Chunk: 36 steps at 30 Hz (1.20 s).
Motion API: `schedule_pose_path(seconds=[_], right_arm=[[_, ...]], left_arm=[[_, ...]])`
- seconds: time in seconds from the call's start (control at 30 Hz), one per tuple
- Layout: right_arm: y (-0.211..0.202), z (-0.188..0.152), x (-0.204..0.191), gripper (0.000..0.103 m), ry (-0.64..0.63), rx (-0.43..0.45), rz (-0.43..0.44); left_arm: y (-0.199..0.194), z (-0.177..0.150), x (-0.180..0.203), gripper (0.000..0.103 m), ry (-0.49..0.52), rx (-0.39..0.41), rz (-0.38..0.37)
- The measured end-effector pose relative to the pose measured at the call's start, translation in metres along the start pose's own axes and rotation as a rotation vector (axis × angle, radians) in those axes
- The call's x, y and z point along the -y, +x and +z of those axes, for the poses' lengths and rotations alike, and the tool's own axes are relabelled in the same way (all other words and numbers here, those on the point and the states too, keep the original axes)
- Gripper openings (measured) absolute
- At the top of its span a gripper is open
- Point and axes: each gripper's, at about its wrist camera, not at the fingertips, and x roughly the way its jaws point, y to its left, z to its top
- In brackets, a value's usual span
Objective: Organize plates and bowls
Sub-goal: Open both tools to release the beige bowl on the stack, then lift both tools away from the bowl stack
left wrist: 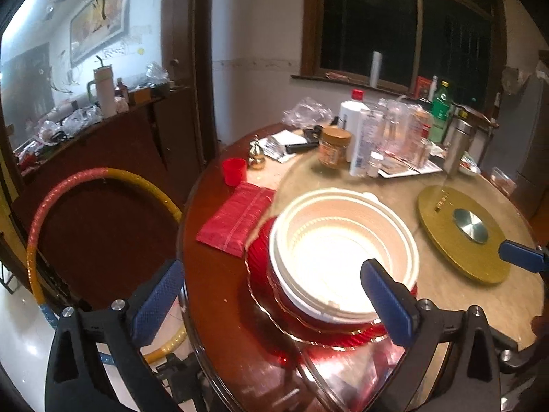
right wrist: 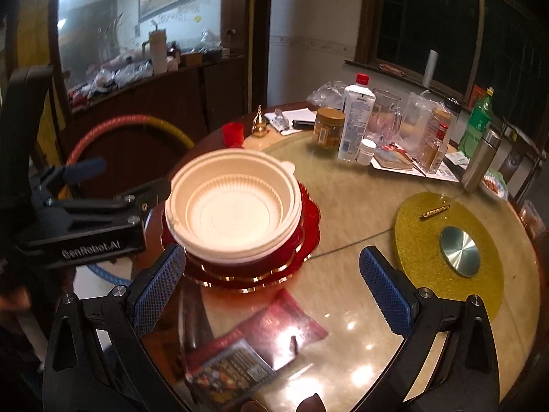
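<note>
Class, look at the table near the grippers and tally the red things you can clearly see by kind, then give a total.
Red plate stack: 1 (how many plates are in it cannot be told)
Red cup: 1
Red packets: 2
Red bottle cap: 1
Total: 5
</note>
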Motion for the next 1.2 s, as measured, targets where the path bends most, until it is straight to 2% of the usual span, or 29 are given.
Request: schedule_pose_path(seconds=[0.2,0.37,0.83,0.97,1.1,1.2], right_arm=[[-0.002,-0.011,0.003,0.102,-0.019,-0.029,-0.022],[0.0,-0.015,0.002,0.102,-0.04,-0.049,-0.026],[0.011,-0.01,0.001,0.102,-0.01,-0.081,-0.035],[0.014,-0.009,-0.003,0.102,-0.022,-0.086,-0.036],[0.015,-0.008,-0.004,0.102,-0.024,-0.086,-0.037],[0.015,-0.008,-0.004,0.102,-0.024,-0.084,-0.036]], left_arm=[[0.003,-0.008,0.01,0.103,0.055,-0.052,-0.033],[0.001,-0.011,0.009,0.103,0.053,-0.066,-0.059],[0.002,-0.012,0.009,0.103,0.052,-0.063,-0.068],[0.001,-0.012,0.006,0.103,0.033,-0.055,-0.092],[0.001,-0.011,0.005,0.103,0.018,-0.035,-0.036],[0.003,-0.01,0.005,0.103,0.025,-0.045,-0.046]])
